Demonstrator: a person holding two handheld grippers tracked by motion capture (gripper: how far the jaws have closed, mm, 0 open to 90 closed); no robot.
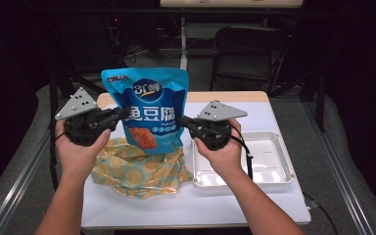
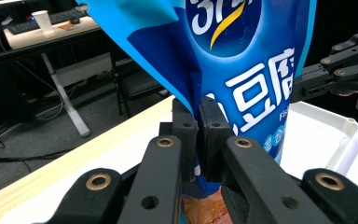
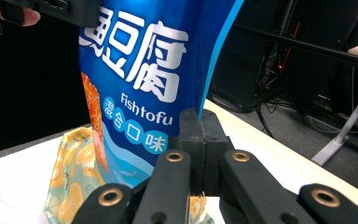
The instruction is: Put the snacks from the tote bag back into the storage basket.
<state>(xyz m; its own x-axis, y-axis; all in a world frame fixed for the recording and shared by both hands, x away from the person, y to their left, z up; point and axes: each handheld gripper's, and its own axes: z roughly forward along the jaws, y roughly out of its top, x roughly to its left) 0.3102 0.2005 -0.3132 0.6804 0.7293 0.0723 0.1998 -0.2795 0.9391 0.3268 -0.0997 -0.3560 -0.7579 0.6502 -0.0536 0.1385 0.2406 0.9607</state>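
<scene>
1. A blue snack bag [image 1: 147, 105] hangs upright above the table [image 1: 196, 205], held by both side edges.
2. The left gripper [image 1: 125, 113] pinches the bag's left edge; the right gripper [image 1: 181, 120] is pressed onto its right edge.
3. The pickup looks done; setting the bag down is left.
4. Below the bag lies a yellow patterned pouch [image 1: 137, 171], its contents unclear.
5. Right of the bag, a white tray [image 1: 274, 171] sits empty.

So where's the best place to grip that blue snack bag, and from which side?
By its flat side seams, one gripper from each side, as now: the left gripper and right gripper are shut on opposite edges of the bag. Those thin, stiff seams fit narrow jaws and keep the bag upright; its middle bulges.
</scene>
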